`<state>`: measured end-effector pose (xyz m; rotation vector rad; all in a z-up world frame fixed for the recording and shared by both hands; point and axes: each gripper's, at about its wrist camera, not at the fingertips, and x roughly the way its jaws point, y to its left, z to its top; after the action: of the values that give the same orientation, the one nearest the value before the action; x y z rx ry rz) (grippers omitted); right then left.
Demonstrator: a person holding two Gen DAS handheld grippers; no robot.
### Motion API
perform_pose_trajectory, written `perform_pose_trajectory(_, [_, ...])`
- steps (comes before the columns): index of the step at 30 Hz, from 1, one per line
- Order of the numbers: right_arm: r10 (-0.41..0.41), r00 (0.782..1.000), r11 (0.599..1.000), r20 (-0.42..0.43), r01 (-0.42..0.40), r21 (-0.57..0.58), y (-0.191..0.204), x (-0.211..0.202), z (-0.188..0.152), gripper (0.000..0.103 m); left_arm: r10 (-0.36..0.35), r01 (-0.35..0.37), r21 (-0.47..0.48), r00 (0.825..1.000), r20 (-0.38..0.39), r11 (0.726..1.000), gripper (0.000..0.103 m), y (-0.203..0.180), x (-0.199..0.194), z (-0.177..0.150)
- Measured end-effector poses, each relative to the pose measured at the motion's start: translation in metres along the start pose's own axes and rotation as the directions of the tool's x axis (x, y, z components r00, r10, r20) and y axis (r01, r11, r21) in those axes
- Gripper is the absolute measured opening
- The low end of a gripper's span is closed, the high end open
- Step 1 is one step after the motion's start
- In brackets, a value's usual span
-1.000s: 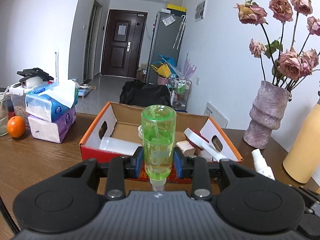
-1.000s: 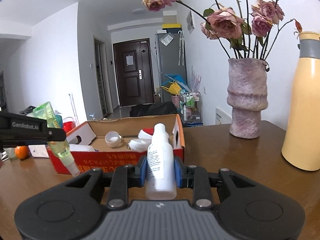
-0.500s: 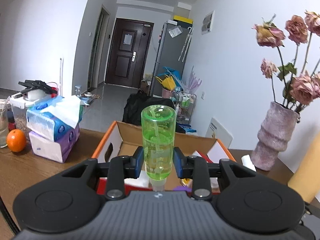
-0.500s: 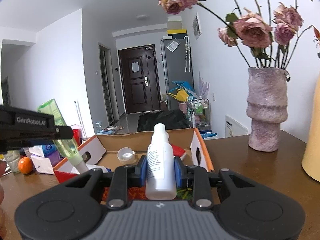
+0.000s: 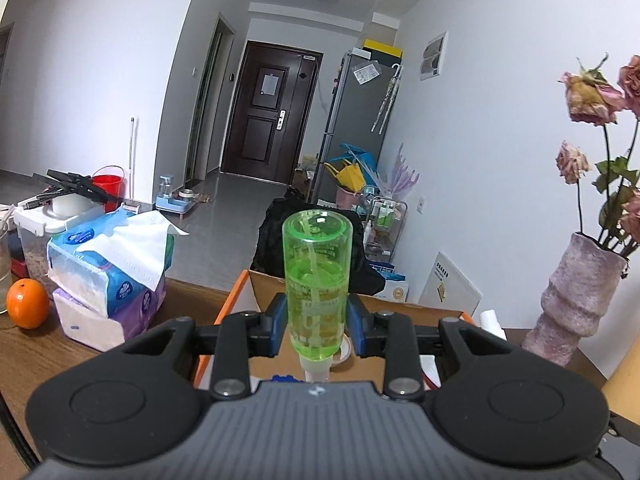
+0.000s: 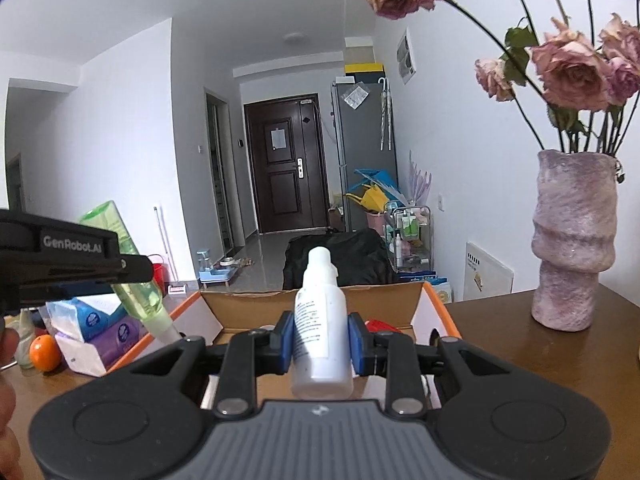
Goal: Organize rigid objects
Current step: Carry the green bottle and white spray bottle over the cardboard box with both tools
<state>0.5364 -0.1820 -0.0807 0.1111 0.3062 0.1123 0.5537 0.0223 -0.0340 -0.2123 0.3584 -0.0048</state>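
Note:
My left gripper [image 5: 316,330] is shut on a clear green bottle [image 5: 316,280], held with its base up and its white cap down, over the near part of an open cardboard box with orange edges [image 5: 236,292]. My right gripper [image 6: 320,338] is shut on a white spray bottle [image 6: 320,320], upright, over the same box [image 6: 434,304]. The left gripper [image 6: 80,260] and the green bottle [image 6: 140,296] show at the left of the right wrist view. The white bottle's top [image 5: 490,318] shows at the right of the left wrist view.
Stacked tissue packs [image 5: 108,276] and an orange [image 5: 27,304] lie left of the box on the wooden table [image 5: 24,352]. A pink vase of dried roses [image 6: 572,236] stands to the right. A red item [image 6: 378,325] lies in the box.
Both grippers have moved forward and up over the box with their bottles. The box now lies mostly below and behind the fingers in both views.

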Motion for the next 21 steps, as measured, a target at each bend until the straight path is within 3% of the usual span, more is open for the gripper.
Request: perform_pose_trajectory(21, [-0.002, 0.998, 0.999, -0.070, 0.004, 0.039, 0.003, 0.068, 0.006, 0.027, 0.025, -0.025, -0.011, 0.999, -0.037, 1.000, 0.032, -0.001, 0.059, 0.000])
